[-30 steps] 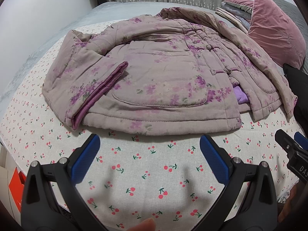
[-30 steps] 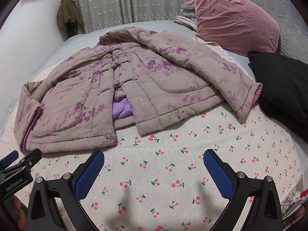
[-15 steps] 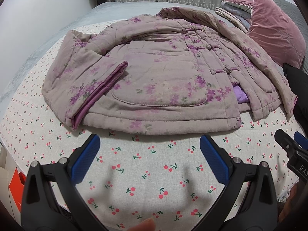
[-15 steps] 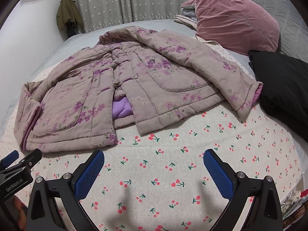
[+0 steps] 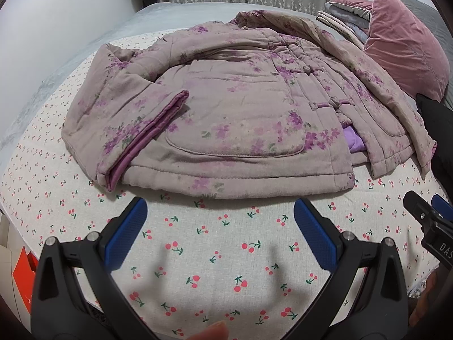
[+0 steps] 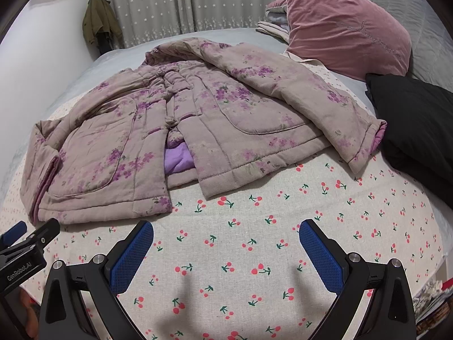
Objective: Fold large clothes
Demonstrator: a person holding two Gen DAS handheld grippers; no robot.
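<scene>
Cherry-print sheet (image 6: 254, 255), jacket (image 6: 170, 130) — "GenRobot.AI" left gripper (image 6: 17, 243)

The left tool (image 5: 218, 226) hovers with its blue pads (image 5: 126, 233) spread wide and nothing between them. The right tool (image 6: 226, 250) hangs level beside it, equally wide and empty, its tip showing at three o'clock in the left view. A fingertip (image 5: 211, 333) peeks in at six o'clock.

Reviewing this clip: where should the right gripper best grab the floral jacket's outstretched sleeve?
Probably at the sleeve's cuff, coming from the near right. The sleeve lies flat and diagonal, its open cuff end nearest the open right gripper.
</scene>
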